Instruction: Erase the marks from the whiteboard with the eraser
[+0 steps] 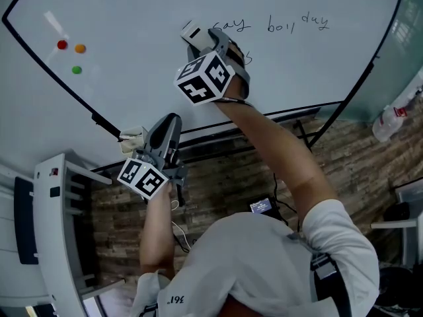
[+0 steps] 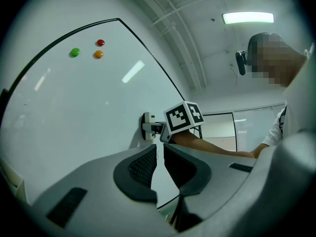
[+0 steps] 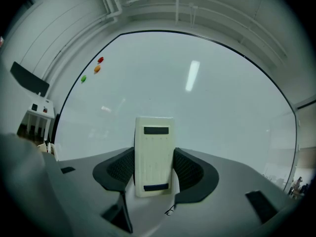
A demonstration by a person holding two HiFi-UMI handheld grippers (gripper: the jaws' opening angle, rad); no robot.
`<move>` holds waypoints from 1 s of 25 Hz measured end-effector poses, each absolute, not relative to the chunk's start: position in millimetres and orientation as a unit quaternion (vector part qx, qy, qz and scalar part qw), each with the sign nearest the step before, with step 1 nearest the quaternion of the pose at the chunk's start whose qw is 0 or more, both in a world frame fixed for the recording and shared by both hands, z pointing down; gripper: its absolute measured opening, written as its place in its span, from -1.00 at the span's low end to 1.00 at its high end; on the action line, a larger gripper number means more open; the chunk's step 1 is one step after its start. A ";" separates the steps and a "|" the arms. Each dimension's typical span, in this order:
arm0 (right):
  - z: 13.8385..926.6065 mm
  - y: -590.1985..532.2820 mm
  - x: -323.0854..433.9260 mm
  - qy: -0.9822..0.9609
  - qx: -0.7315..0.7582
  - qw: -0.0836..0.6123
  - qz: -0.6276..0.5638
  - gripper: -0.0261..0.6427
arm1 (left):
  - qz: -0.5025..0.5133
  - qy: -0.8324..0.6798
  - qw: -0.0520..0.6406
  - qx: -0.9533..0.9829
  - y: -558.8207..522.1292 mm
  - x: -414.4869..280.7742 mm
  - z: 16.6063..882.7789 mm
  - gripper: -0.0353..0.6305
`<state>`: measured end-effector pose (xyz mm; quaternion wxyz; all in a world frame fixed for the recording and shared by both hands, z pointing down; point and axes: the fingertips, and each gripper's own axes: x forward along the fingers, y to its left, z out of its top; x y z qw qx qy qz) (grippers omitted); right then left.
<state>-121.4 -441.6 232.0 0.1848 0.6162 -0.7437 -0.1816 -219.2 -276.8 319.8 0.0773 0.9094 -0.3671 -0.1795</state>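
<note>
The whiteboard (image 1: pixel 152 51) carries handwritten marks (image 1: pixel 281 25) along its upper part, with another scribble (image 1: pixel 247 58) partly hidden behind my right hand. My right gripper (image 1: pixel 201 37) is shut on a cream eraser (image 1: pixel 192 30), pressed flat to the board just left of the marks. In the right gripper view the eraser (image 3: pixel 154 154) stands upright between the jaws of the right gripper (image 3: pixel 154 174). My left gripper (image 1: pixel 166 127) hangs lower, by the board's bottom edge. Seen in its own view, the left gripper (image 2: pixel 159 169) is shut on nothing.
Red (image 1: pixel 62 44), orange (image 1: pixel 80 47) and green (image 1: pixel 76 70) magnets sit on the board's left part. A crumpled cloth (image 1: pixel 132 139) lies on the board's ledge. A white rack (image 1: pixel 59 230) stands at left, a spray bottle (image 1: pixel 390 121) at right, a small lit device (image 1: pixel 262 206) on the wooden floor.
</note>
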 end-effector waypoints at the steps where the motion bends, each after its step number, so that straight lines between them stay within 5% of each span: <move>1: 232.1 -441.7 -120.3 -0.747 0.615 0.184 -0.175 -0.14 | -0.181 -0.367 0.078 0.909 -276.6 -217.5 319.4 -0.77; 25: 223.1 -445.5 -42.3 -0.744 0.625 0.186 -0.145 -0.14 | -0.186 -0.346 0.087 0.915 -282.1 -153.4 319.0 -0.77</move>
